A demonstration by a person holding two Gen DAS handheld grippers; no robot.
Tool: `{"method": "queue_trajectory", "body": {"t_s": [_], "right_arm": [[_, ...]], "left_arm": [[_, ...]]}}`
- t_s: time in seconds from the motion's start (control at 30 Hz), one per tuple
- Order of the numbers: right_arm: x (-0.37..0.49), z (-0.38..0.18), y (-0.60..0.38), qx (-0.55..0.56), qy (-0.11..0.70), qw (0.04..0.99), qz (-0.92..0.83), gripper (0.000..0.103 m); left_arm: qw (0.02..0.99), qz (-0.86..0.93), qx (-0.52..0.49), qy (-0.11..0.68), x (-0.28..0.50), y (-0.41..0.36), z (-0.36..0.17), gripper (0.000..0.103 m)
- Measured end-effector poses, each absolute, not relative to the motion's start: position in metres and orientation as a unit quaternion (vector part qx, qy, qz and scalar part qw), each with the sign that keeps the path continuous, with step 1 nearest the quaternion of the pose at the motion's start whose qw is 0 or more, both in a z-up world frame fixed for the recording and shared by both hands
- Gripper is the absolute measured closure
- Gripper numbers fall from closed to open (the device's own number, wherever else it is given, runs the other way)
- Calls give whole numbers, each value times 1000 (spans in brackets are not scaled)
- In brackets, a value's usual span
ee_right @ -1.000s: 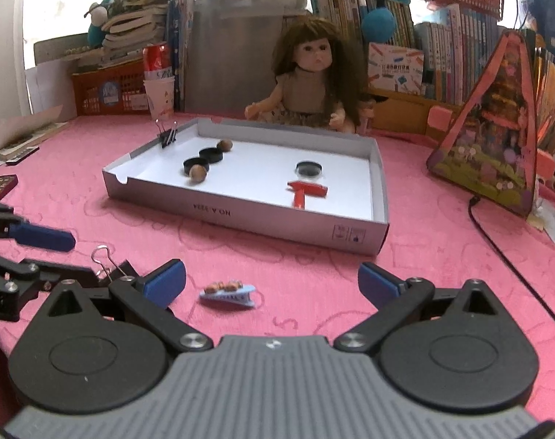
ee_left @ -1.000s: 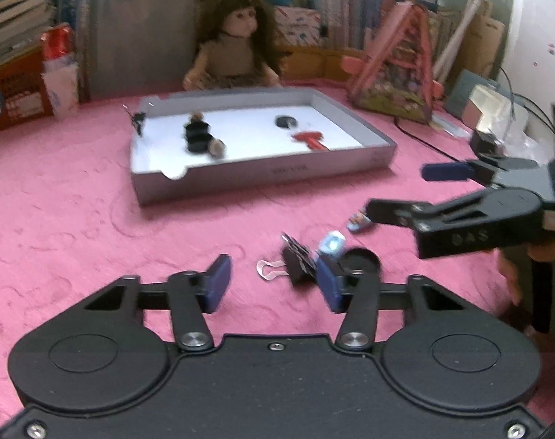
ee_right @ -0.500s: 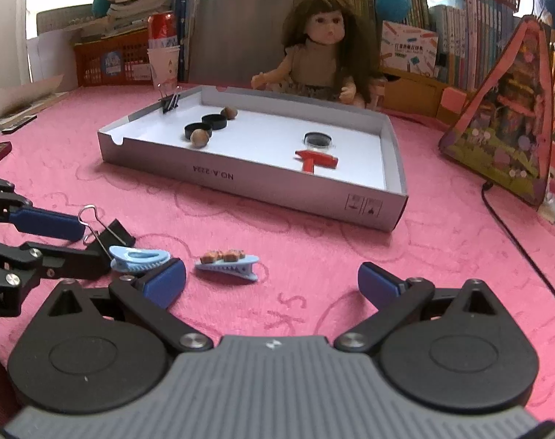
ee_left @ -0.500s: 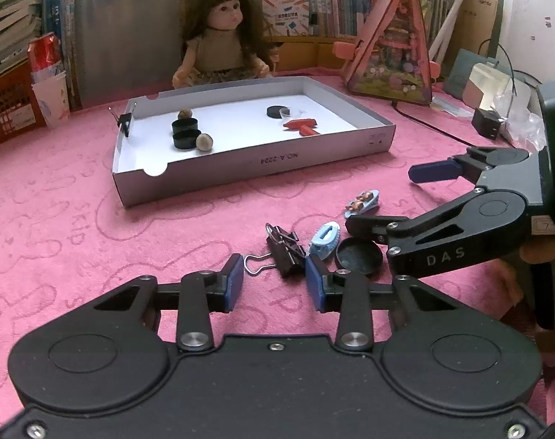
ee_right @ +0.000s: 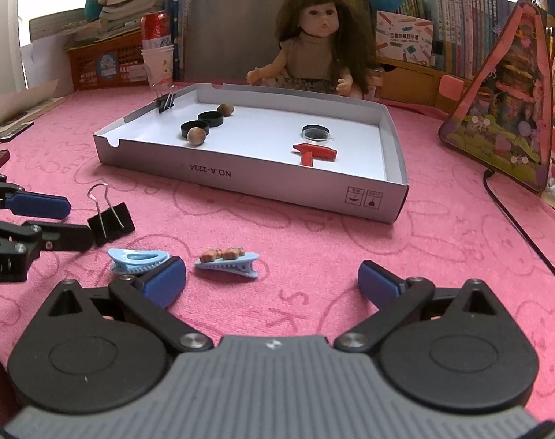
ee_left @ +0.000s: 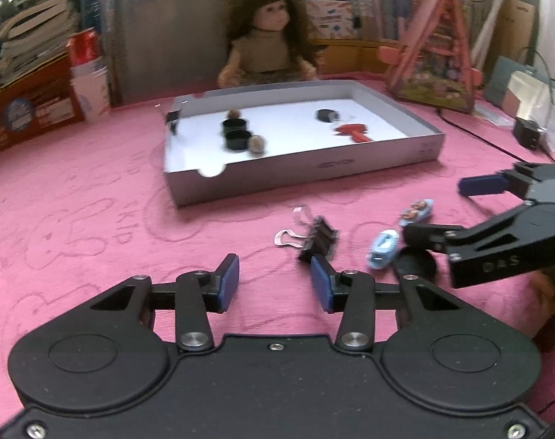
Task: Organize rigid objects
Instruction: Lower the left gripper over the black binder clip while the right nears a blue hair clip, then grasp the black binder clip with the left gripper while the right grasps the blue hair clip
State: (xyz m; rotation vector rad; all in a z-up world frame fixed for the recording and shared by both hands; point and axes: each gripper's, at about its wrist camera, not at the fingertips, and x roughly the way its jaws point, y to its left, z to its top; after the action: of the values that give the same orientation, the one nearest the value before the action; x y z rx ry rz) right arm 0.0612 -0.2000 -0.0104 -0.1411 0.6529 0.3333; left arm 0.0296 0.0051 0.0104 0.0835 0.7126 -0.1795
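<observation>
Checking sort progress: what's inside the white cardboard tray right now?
In the tray: two black caps, two nuts, a clear-lidded dish, a red piece; binder clip on its wall. Nothing visibly hidden.

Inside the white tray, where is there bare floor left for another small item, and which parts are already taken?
Free: the tray middle, between the nut and the lidded dish, plus the near left strip. Crowded: far left, with the black caps and the binder clip on the wall; the red piece fills the right.

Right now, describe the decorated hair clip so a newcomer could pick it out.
Start at the white tray on the pink cloth. In front of it lie two light-blue clips; the decorated hair clip alone carries small orange-brown charms, unlike the plain clip.
</observation>
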Motion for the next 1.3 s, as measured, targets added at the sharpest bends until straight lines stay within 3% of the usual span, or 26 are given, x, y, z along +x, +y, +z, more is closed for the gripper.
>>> {"method": "queue_trajectory", "body": {"t_s": [0.1,0.27,0.5,0.9,1.07,1.1,1.13,1.17,1.3], "right_arm": [[61,-11,-199,-66,317,932,159,0],[62,-11,-197,-63,324,932,151,0],[62,-10,-196,-64,326,931,152,0],[62,-9,-190,-68,324,929,164,1],[60,-9,-185,-66,318,930,171,9],[59,-9,-185,-65,317,930,174,13],[57,-8,-184,-66,316,930,177,18],[55,-8,-184,-67,314,930,180,22],[47,-4,-176,-76,302,929,202,52]], "left_arm": [[933,-79,26,351,33,12,10,62],[932,-103,6,349,31,8,12,51],[934,-106,15,342,37,-7,11,49],[936,-106,43,333,43,-18,5,62],[936,-110,37,331,46,-18,5,69],[937,-111,36,330,47,-18,5,73],[937,-115,34,328,47,-18,6,83],[937,-115,33,327,46,-18,7,84],[936,-119,31,329,47,-20,9,84]]}}
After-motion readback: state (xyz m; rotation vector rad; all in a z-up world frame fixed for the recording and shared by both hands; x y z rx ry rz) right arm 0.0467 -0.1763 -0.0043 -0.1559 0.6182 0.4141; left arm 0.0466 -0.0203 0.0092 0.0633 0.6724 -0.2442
